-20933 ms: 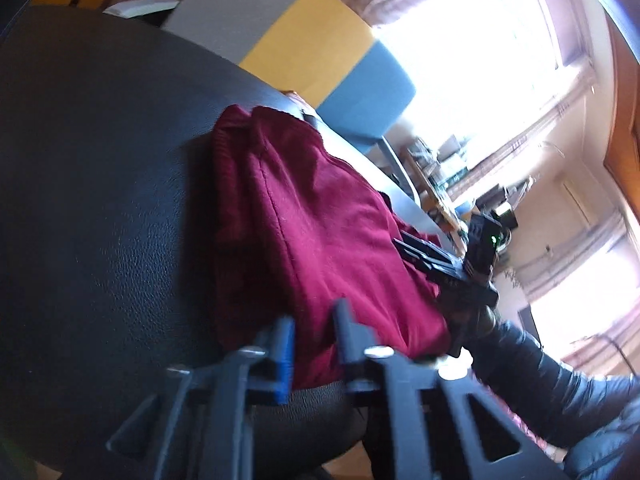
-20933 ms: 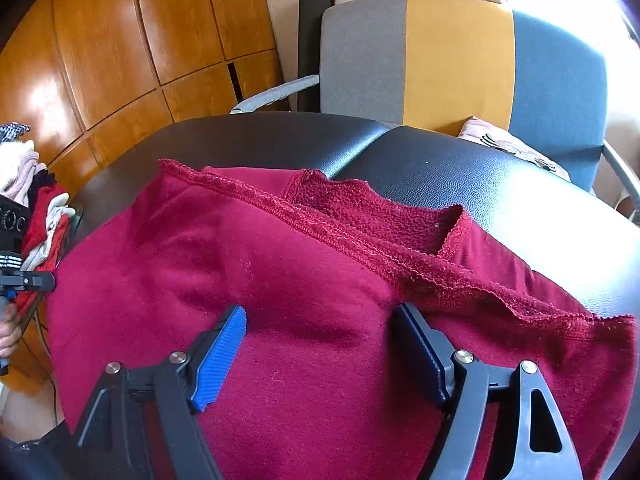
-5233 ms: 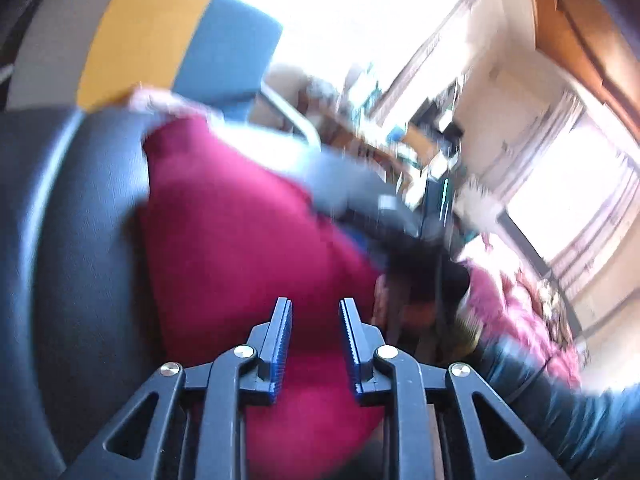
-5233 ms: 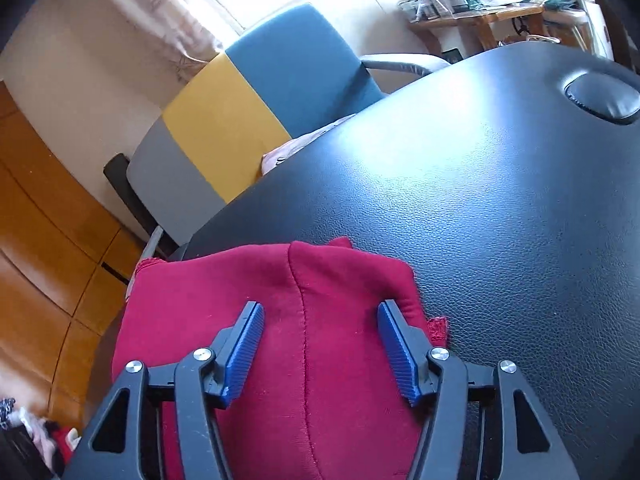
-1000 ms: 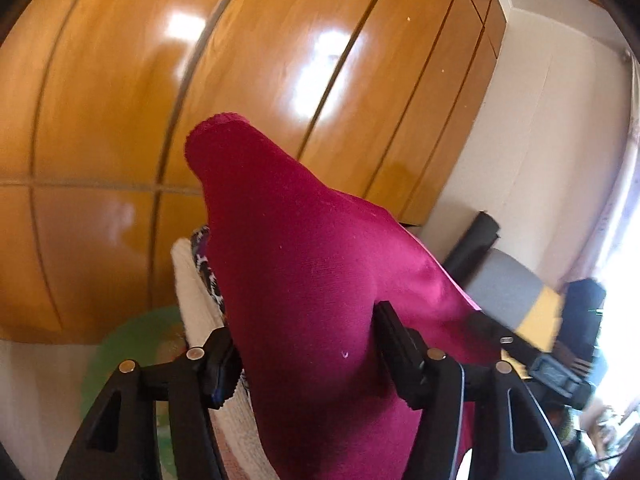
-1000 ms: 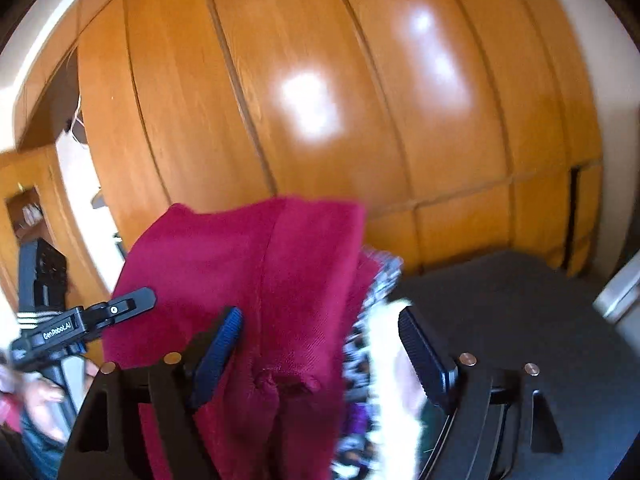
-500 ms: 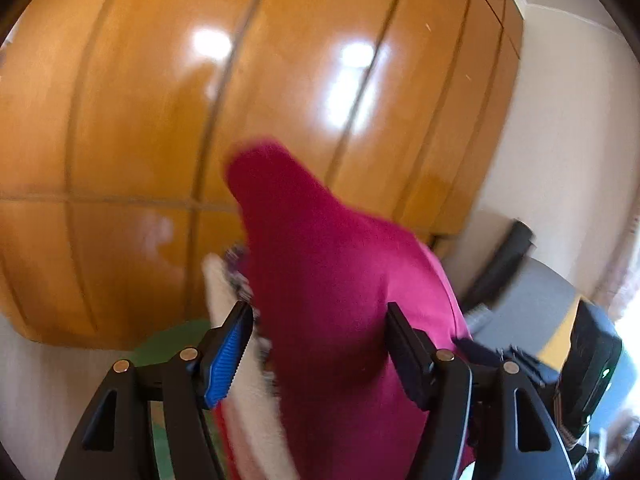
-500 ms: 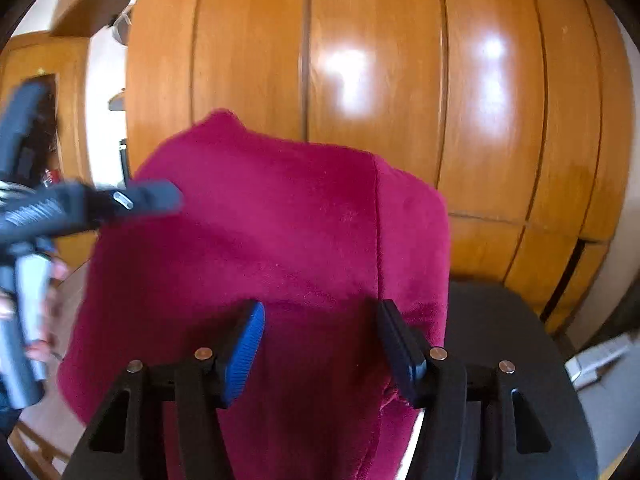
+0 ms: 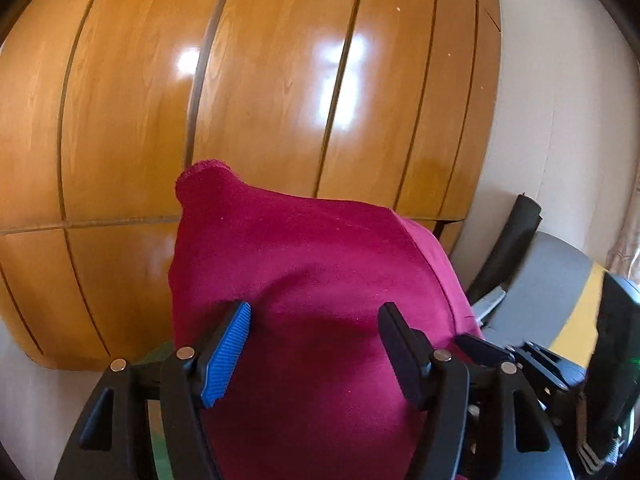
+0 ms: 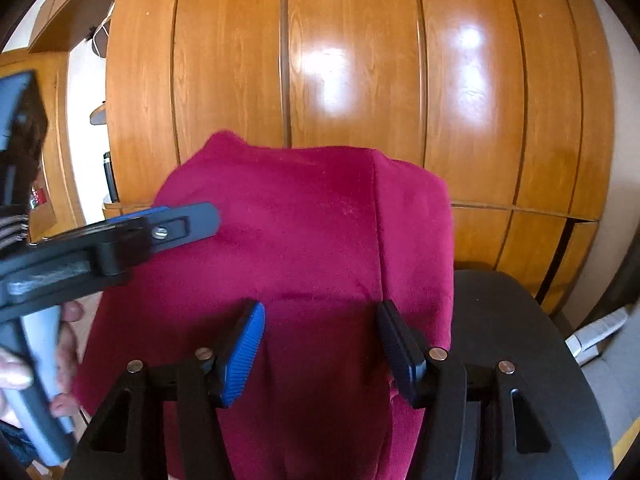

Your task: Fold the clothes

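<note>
**Folded crimson sweatshirt held up before a wooden wardrobe**

A folded crimson sweatshirt (image 9: 316,280) fills the middle of both wrist views, blocking the lower part of the glossy wooden wardrobe (image 9: 280,80) behind it. The left gripper (image 9: 316,352) and right gripper (image 10: 320,352) each have fingers apart with the fabric bulging between them; whether the pads press on it is unclear. A black counter (image 10: 520,320) lies right, a grey-and-yellow chair (image 9: 560,280) beyond.
</note>
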`<state>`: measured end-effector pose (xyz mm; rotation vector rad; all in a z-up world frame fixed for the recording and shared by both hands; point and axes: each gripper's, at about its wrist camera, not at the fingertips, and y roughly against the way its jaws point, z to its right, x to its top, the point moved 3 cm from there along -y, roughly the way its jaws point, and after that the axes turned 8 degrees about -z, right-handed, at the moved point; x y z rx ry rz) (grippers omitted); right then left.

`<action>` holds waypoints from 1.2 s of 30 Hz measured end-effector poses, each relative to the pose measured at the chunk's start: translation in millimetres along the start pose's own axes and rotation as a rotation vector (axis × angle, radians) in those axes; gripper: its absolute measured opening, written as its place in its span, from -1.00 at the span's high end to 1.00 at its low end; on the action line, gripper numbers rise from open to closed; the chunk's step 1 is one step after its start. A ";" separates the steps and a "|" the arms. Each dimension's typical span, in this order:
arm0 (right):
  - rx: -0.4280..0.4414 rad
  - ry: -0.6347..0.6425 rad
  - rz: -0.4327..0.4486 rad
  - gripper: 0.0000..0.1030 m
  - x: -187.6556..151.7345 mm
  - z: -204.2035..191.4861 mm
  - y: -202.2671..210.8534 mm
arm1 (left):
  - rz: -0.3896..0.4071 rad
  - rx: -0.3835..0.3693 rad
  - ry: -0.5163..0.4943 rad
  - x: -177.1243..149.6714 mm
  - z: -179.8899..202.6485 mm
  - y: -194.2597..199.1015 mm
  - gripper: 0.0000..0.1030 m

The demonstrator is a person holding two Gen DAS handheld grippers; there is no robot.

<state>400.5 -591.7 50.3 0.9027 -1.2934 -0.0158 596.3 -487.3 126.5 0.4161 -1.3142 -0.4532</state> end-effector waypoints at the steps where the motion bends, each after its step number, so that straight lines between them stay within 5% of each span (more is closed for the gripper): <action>1: -0.005 -0.003 0.007 -0.18 0.3 -1.1 3.2 | 0.004 -0.001 0.006 1.5 3.0 0.4 -0.28; 6: -0.042 -0.015 0.047 -0.38 1.9 -8.3 24.0 | 0.048 0.021 0.006 -0.8 13.1 22.1 -0.35; 11: -0.135 -0.040 0.099 -0.60 0.3 -18.5 56.0 | 0.126 0.205 -0.048 -8.6 23.4 41.6 -0.44; 13: -0.169 -0.051 0.112 -0.70 0.0 -17.6 62.8 | 0.148 0.229 -0.052 -10.9 28.1 48.4 -0.59; 21: -0.240 -0.070 0.131 -0.84 -8.9 -20.9 79.2 | 0.156 0.330 0.000 -32.5 28.1 64.3 -0.61; 36: -0.257 -0.055 0.165 -0.96 -33.6 -50.4 106.6 | 0.215 0.311 -0.050 -28.5 49.0 115.1 -0.43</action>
